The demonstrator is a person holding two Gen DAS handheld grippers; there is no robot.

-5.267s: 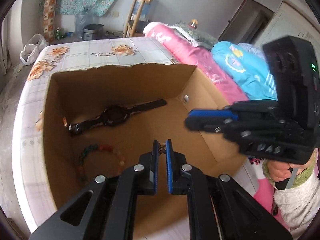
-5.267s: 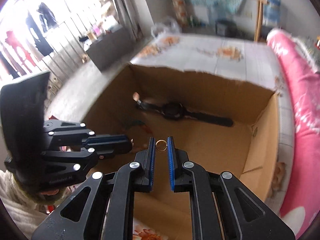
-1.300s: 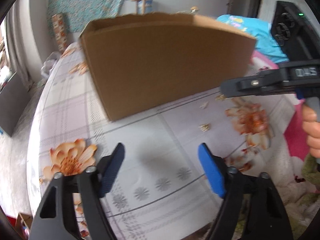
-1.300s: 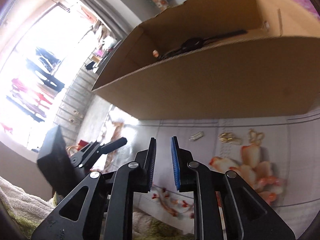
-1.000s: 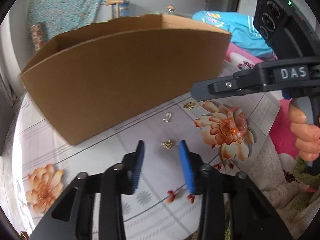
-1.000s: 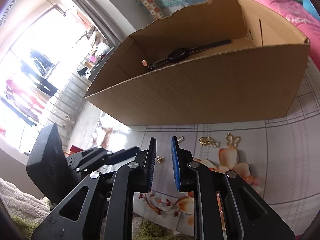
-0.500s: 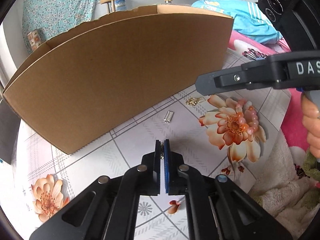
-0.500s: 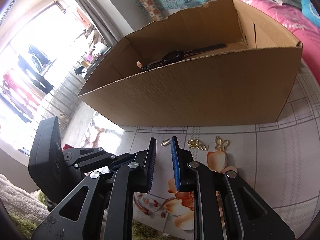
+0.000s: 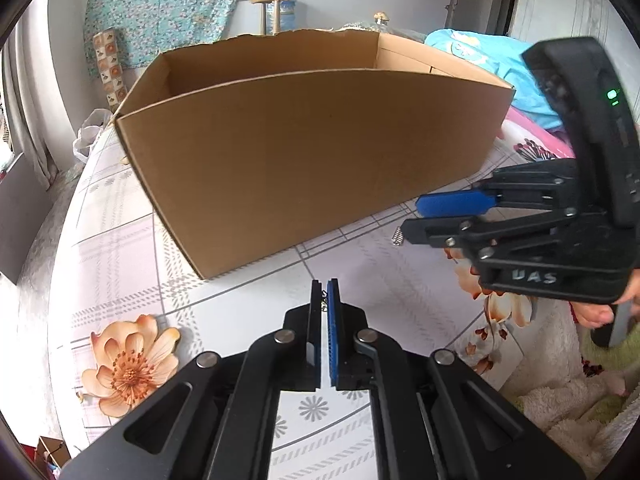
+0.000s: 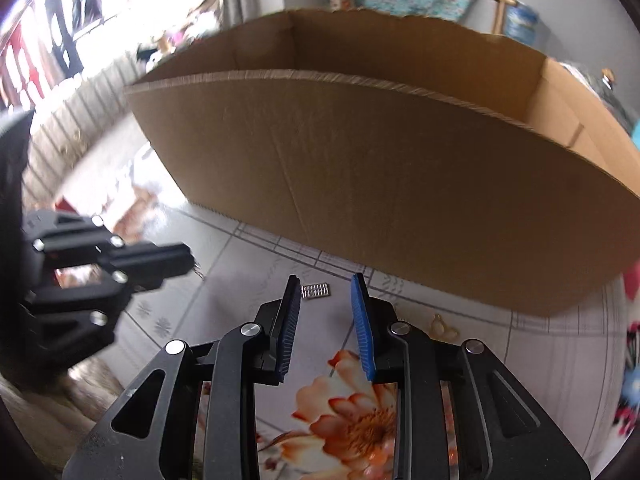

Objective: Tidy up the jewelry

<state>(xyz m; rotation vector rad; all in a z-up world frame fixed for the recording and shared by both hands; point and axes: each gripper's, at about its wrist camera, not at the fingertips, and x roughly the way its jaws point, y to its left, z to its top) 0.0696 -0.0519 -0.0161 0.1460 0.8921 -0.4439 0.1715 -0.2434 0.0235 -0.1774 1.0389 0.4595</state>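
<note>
On the flower-printed tablecloth (image 9: 120,240) in front of the cardboard box (image 9: 312,160), the left gripper (image 9: 324,294) has its blue pads pinched together on a small gold trinket (image 9: 324,303), probably an earring, of which only a sliver shows between the tips. The right gripper (image 10: 325,294) points down at the cloth with its jaws apart, having just been opening, and nothing is between the pads; a small silver rhinestone bar (image 10: 316,291) lies flat on the cloth just ahead of the left pad, off-centre in the gap. Another gold piece (image 10: 442,326) rests further right, near the foot of the box. The main risk, as I judge it, is the tiny trinket slipping from the left pads on the lift over the tall box wall, since so little of it is caught. The right jaws could also close beside the flat bar, nudge it under a pad, or pinch up the cloth instead.
</note>
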